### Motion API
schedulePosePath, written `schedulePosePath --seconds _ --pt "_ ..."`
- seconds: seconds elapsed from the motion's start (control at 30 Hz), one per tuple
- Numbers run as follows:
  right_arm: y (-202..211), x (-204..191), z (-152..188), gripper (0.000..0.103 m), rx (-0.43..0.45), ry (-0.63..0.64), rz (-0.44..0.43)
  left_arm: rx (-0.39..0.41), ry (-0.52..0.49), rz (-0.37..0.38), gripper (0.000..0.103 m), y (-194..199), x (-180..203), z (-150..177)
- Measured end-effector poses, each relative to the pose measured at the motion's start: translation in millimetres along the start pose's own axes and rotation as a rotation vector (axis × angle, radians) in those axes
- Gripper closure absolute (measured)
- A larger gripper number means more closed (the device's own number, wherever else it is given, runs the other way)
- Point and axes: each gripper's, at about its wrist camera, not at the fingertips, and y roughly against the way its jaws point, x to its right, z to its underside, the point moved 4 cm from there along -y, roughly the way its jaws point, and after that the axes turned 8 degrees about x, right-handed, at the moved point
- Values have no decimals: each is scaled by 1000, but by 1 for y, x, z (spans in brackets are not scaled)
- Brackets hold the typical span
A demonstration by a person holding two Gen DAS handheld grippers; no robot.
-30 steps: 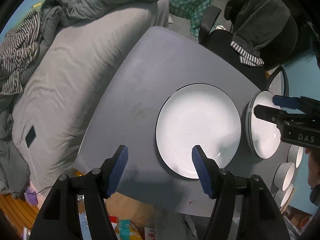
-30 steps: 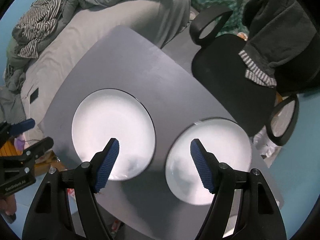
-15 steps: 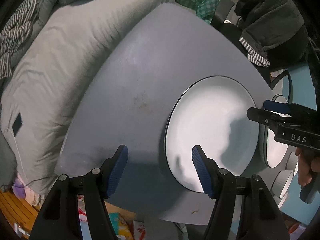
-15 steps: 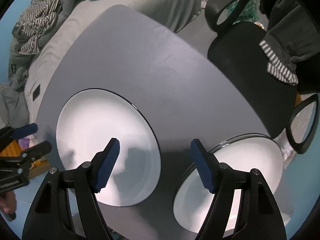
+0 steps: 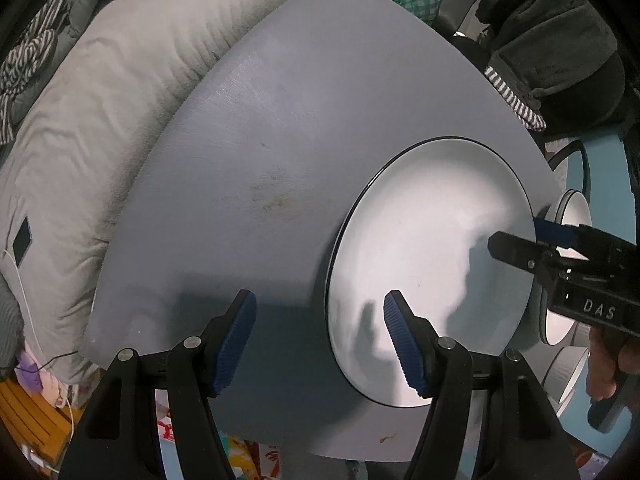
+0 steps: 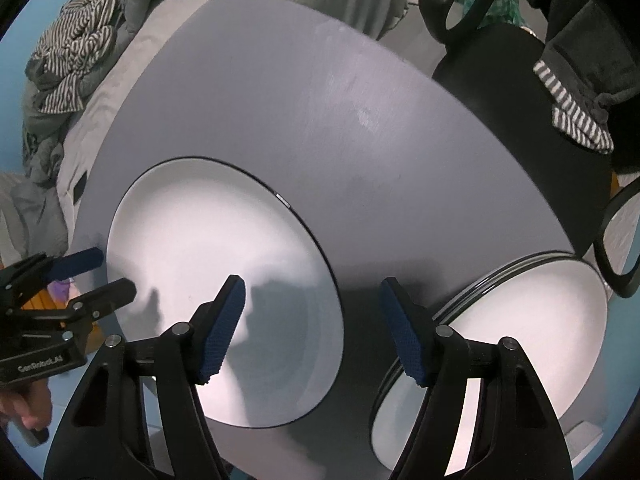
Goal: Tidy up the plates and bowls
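Both grippers point steeply down over the grey rounded bench (image 5: 304, 128), and everything turns on one white round plate with a thin dark rim (image 5: 432, 264) lying flat near the bench's near edge. From the left: the left gripper (image 5: 320, 340) has its jaws wide with nothing between the pads, and the plate's left rim runs just inside the right-hand blue pad, so that rim sits between the jaws, off to their right. The plate is round, no long axis, so the nearest rim is the one to take. On the plate's far side the right gripper (image 6: 312, 328) also has its jaws wide and empty, one pad over the plate's right part, the other over bare bench. Right again, at the bench's right edge, a stack of white dark-rimmed plates (image 6: 520, 332) sits just beside the single one, not touching. Each hand looks equally close to its own rim; my read is a two-sided lift toward that stack. Off the bench's right edge, small white bowls (image 5: 568, 372) show partly, contents hidden.
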Motion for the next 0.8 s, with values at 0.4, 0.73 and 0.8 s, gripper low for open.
schedulePosePath --seconds 0.4,0.73,0.8 --pt "-8 -1 5 65 -31 -1 8 -14 -6 -6 80 -4 1 4" --pt "-7 11 4 83 -53 -52 -21 -22 -14 14 89 -2 2 6" --pt "-8 10 5 83 -56 -55 -23 -35 -11 12 89 -2 1 6"
